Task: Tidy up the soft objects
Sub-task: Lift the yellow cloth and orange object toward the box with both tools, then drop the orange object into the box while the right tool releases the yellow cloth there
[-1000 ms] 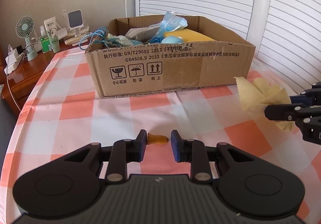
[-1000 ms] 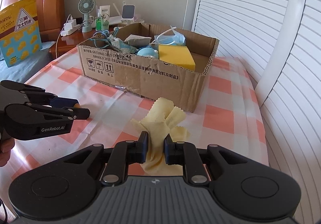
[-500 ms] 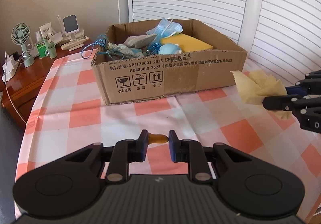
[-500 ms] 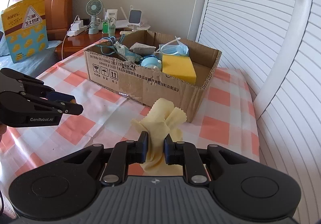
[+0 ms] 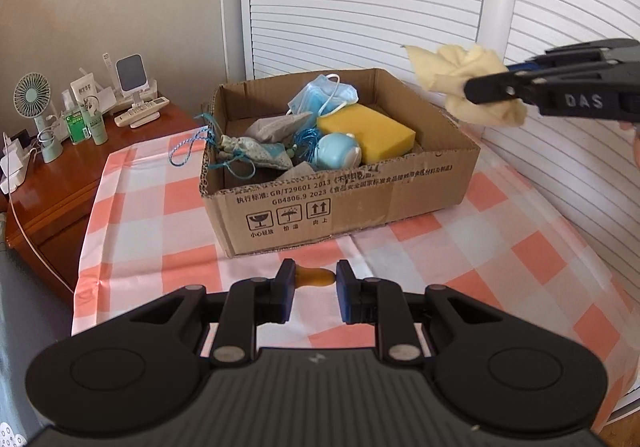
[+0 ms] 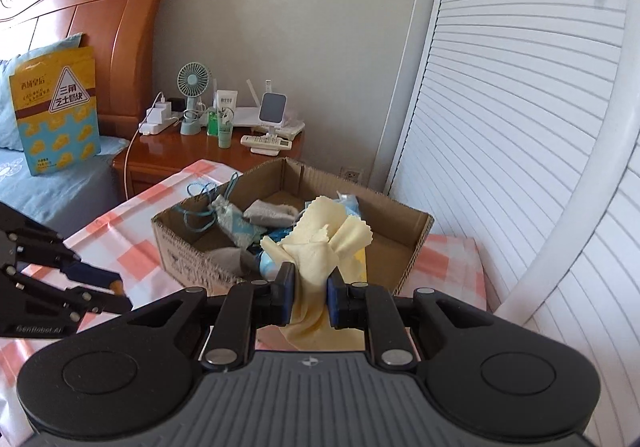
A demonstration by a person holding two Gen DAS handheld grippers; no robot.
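1. Right wrist view: my right hand-held gripper (image 6: pixel 311 289) is clamped shut on a pale yellow crumpled cloth with pinked edges (image 6: pixel 320 243), held in the air at the near edge of the open brown cardboard box (image 6: pixel 416 247), above the table.
2. The cloth looks light and limp; I judge a pinch on the bunched middle, as now, keeps it from slipping out.
3. Its long axis runs roughly up and down through the jaws, loose corners fanning upward and a tail hanging below.
4. Left wrist view: my left hand-held gripper (image 5: pixel 311 285) is closed on a small amber rubbery piece (image 5: pixel 316 276), its long axis lying crosswise between the pads, above the pink-and-white checked tablecloth (image 5: pixel 500 247) just before the box.
5. It looks soft and squashy, so I judge a gentle hold suffices.
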